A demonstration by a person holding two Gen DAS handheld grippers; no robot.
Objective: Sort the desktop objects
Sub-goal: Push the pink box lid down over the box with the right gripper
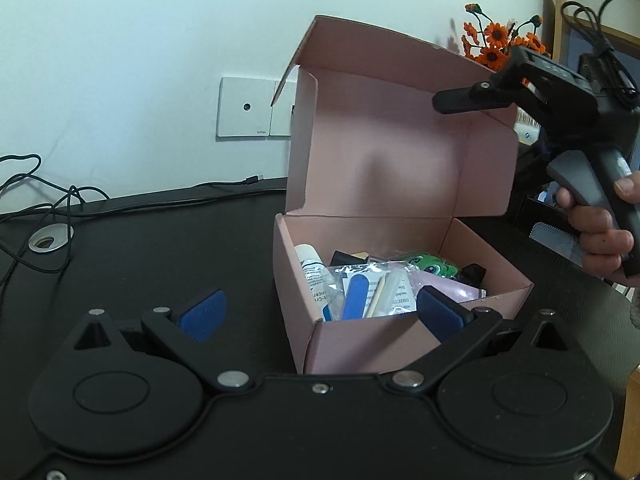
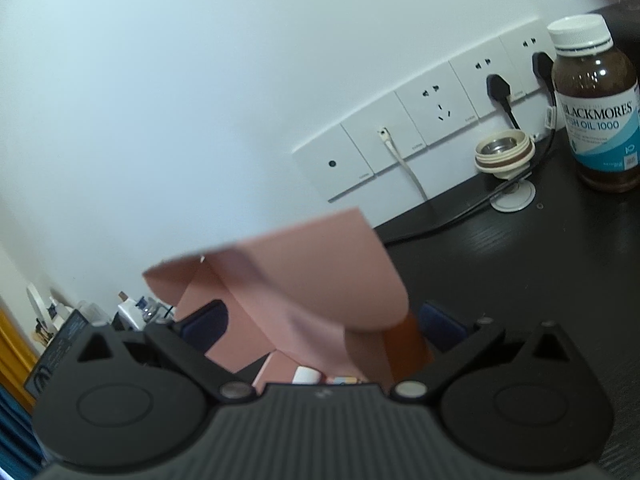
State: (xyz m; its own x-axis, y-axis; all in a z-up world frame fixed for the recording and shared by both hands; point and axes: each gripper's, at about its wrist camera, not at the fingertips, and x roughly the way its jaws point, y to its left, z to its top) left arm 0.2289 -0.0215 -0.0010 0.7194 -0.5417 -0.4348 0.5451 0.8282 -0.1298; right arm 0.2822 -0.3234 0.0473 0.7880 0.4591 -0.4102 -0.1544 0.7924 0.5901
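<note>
Right claw point(image 1: 460, 101) wide at the raised lid's point(image 1: 400, 140) 2 o'clock corner | left claw point(image 1: 320, 316) wide, straddling pink box point(image 1: 360, 344) | box filled, on worktop point(image 1: 160, 248)

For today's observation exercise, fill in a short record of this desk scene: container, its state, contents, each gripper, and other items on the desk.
container: pink cardboard box on the black desk
lid: lid open, standing upright
contents: white tube, blue nail file, green toy, plastic packets
left gripper: left gripper open, at the box's front wall
right gripper: right gripper open, lid edge between its fingers
other items: fish oil bottle, orange flowers, cables
</note>
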